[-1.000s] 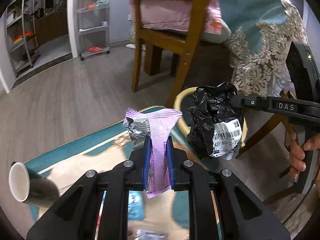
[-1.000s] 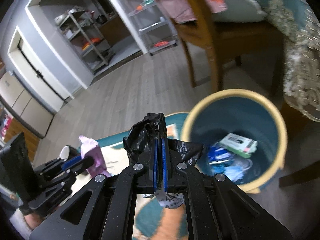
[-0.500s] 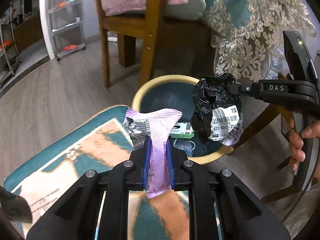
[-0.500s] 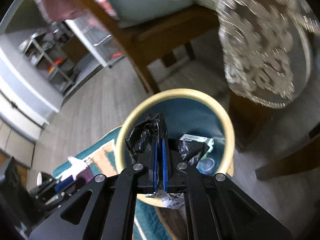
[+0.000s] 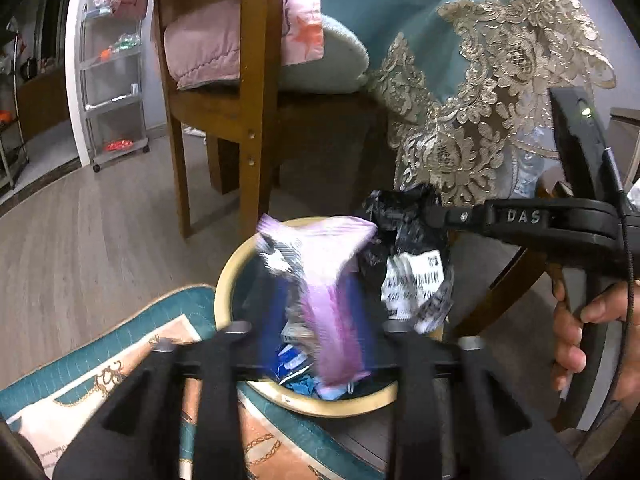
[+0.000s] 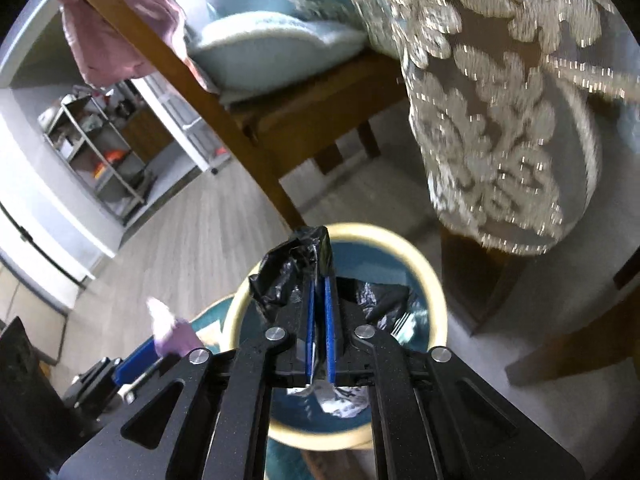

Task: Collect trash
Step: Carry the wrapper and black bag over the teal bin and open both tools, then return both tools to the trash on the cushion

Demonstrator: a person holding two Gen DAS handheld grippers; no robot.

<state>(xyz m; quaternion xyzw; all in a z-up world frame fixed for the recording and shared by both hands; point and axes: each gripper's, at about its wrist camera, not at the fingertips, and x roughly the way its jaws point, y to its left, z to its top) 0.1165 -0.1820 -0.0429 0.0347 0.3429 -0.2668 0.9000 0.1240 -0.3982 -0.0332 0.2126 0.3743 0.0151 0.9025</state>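
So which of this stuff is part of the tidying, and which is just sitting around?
Part of the job:
- purple wrapper, between the opening left gripper
- black bag, in the opening right gripper
- bin, directly below both

Just sitting around:
- chair
- pink cloth
- lace tablecloth
- rug
- shelves

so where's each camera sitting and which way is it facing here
Left wrist: on the left gripper, angled down at the bin; its jaws are opening around the purple wrapper; the right gripper and the hand holding it show on the right.
Right wrist: on the right gripper, angled down over the bin; its jaws are opening, the black bag between them; the left gripper shows lower left.
Shared: bin, wrapper, bag, wooden chair, lace tablecloth.
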